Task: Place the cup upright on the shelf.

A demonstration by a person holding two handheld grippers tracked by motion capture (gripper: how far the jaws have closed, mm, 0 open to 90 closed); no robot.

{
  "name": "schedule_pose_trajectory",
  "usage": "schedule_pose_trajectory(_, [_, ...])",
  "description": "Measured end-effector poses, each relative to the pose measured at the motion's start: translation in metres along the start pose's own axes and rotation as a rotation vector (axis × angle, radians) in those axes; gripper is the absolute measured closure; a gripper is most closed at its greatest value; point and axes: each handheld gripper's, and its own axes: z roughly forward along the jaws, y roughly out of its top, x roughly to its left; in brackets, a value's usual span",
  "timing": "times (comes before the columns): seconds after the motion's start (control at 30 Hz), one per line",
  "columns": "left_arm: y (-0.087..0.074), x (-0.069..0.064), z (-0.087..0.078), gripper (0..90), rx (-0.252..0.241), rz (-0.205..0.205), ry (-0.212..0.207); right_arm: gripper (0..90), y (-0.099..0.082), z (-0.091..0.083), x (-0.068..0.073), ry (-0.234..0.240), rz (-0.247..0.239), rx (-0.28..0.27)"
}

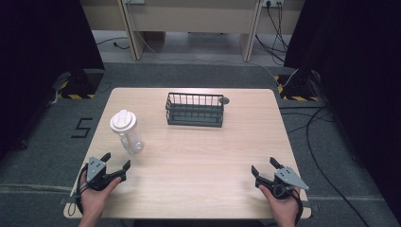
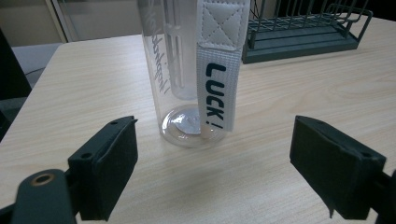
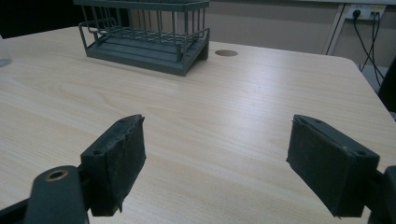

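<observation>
Bottle (image 1: 127, 132) upright near counter's left edge; left gripper (image 1: 113, 165) jaws spread, should straddle the body squarely before closing.

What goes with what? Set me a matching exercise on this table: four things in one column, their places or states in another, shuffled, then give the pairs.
Things:
1. bottle
2. wire basket
3. left gripper
4. right gripper

Places or states:
A. open, low at the table's right edge
B. upright, clear, with a white lid and a strap
C. open, just short of the bottle
D. dark, at the far middle of the table

Pairs: 1-B, 2-D, 3-C, 4-A
</observation>
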Motion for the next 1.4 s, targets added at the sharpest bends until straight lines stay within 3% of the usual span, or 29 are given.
schedule_pose_trajectory(0.37, [0.003, -0.001, 0.001, 14.5, -0.013, -0.001, -0.014, 19.8, 0.000, 0.000, 0.000, -0.006, -0.001, -0.005])
schedule_pose_trajectory(0.53, [0.002, -0.001, 0.002, 14.5, -0.012, -0.032, -0.008, 20.1, 0.000, 0.000, 0.000, -0.007, 0.006, -0.001])
schedule_pose_trajectory(1.03, [0.011, -0.002, 0.024, 14.5, -0.012, -0.020, 0.012, 20.1, 0.000, 0.000, 0.001, -0.006, -0.004, 0.004])
schedule_pose_trajectory(1.4, [0.016, 0.011, 0.042, 14.4, -0.011, -0.021, 0.030, 20.2, 0.000, 0.000, 0.001, -0.004, -0.002, 0.006])
